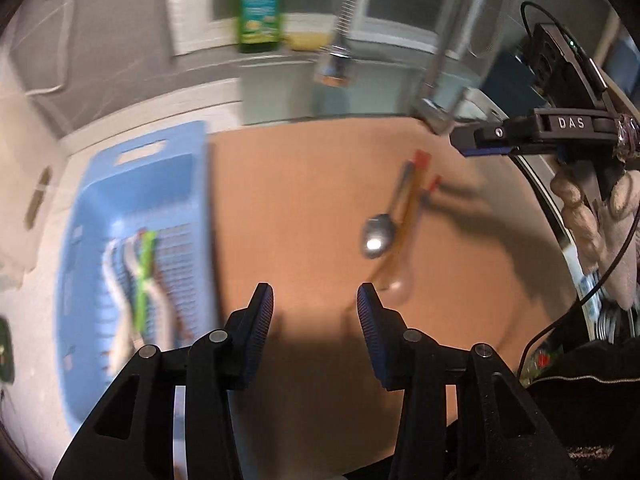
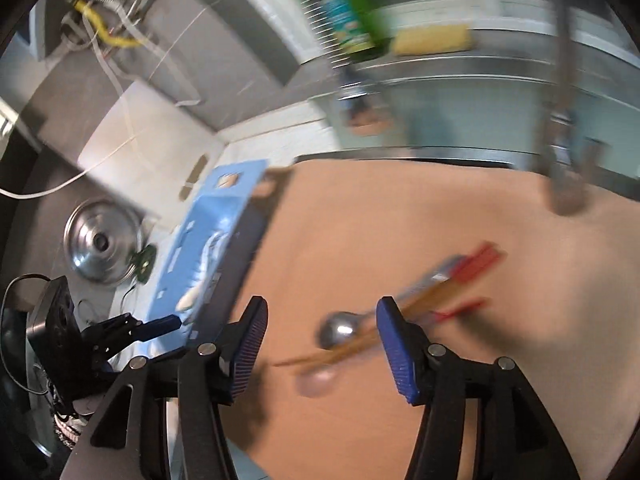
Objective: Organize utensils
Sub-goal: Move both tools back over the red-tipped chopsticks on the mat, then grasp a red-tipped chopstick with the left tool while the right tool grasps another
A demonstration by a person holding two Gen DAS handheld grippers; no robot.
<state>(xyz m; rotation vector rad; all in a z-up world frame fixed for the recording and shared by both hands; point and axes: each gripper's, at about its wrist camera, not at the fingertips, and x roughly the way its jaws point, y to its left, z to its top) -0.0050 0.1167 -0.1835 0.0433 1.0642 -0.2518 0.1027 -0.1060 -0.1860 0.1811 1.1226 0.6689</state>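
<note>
Far left, on the pale bench (image 1: 40,216): a light-blue rectangular plastic tray (image 1: 100,200) with a cut-out handle slot at its far end and a slotted floor, likely there as the sorting container. Inside lay a few long pieces, white and one bright green (image 1: 145,272); blur hid their exact kind. They lay lengthwise, side by side, so part of the sorting appeared done.

Beside the tray's right edge: a flat, matte orange-brown board (image 1: 304,200), smooth-faced, serving as the work surface.

Near centre: the left claw (image 1: 316,304), black frame with ribbed blue pads, was spread wide and gripped nothing, hovering over the board's near part.

Right of centre on the board: the loose utensils, bunched together. A shiny metal spoon (image 1: 378,236), oval bowl toward the near side, lay touching a pair of slender amber chopsticks with red far tips (image 1: 414,196). A translucent, pale spoon-like piece (image 1: 400,288) lay just nearer; material uncertain. Their loose heap suggested they awaited transfer to the tray.

Right: the right claw (image 2: 320,332), same build, was also released and carried nothing; in its own view the metal spoon (image 2: 340,330) showed between its fingers, below them, apparently lined up for a pick.

Far edge: a green bottle (image 1: 258,4), a yellow sponge (image 1: 308,40) and a metal faucet (image 1: 340,40).
</note>
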